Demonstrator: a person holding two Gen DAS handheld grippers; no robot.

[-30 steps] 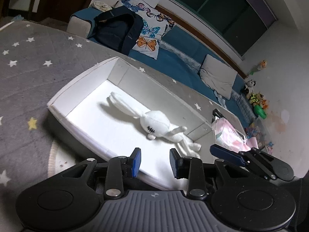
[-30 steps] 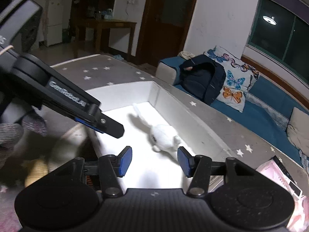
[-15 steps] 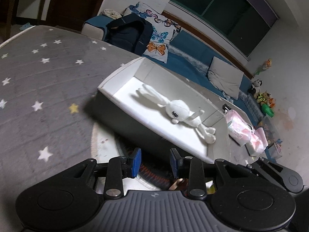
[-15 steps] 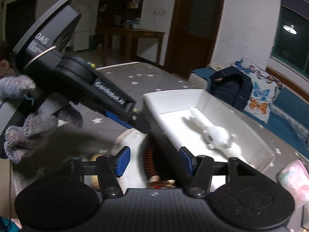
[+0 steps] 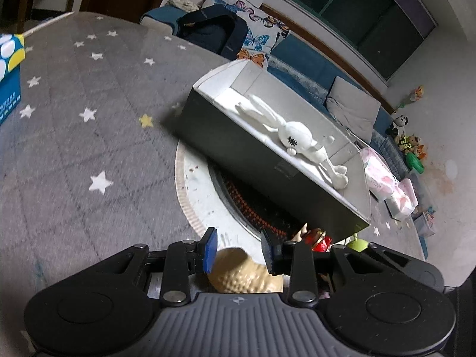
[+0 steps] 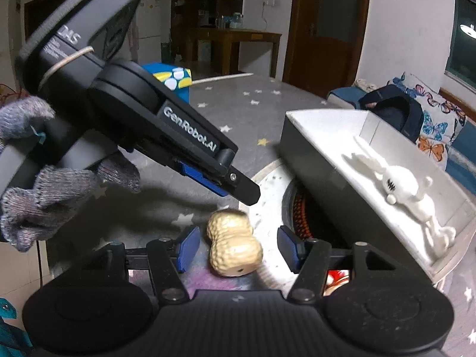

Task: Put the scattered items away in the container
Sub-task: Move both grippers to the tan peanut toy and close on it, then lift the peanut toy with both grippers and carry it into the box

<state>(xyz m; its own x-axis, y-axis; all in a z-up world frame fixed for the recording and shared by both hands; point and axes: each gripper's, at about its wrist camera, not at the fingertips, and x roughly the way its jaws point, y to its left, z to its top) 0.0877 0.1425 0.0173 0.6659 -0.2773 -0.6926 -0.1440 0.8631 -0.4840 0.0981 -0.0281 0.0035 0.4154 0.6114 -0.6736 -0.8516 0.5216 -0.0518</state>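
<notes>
Both tools have dropped away from the box (image 5: pixel 267 160) toward the floor clutter since the earlier frames, and the peanut (image 6: pixel 233 245) now sits in front of them; the left tool (image 5: pixel 238 248) is spread, its blue pads either side of the peanut's top without touching; the right tool (image 6: pixel 235 247) is also spread, the peanut lying between its jaws on the edge of the white mat (image 6: pixel 267 205); the rabbit (image 5: pixel 293 138) already lies in the box, which rests partly over the mat; a red toy (image 5: pixel 319 239) and a green one (image 5: pixel 358 244) wait near the box's near corner.

Main risk, as I judge it: both tools are aimed at the same peanut, so they may collide or knock it aside; its rounded, waisted shell could squirt out of a pinch off the waist; a low sweep toward the box could catch its near wall and shift it.
</notes>
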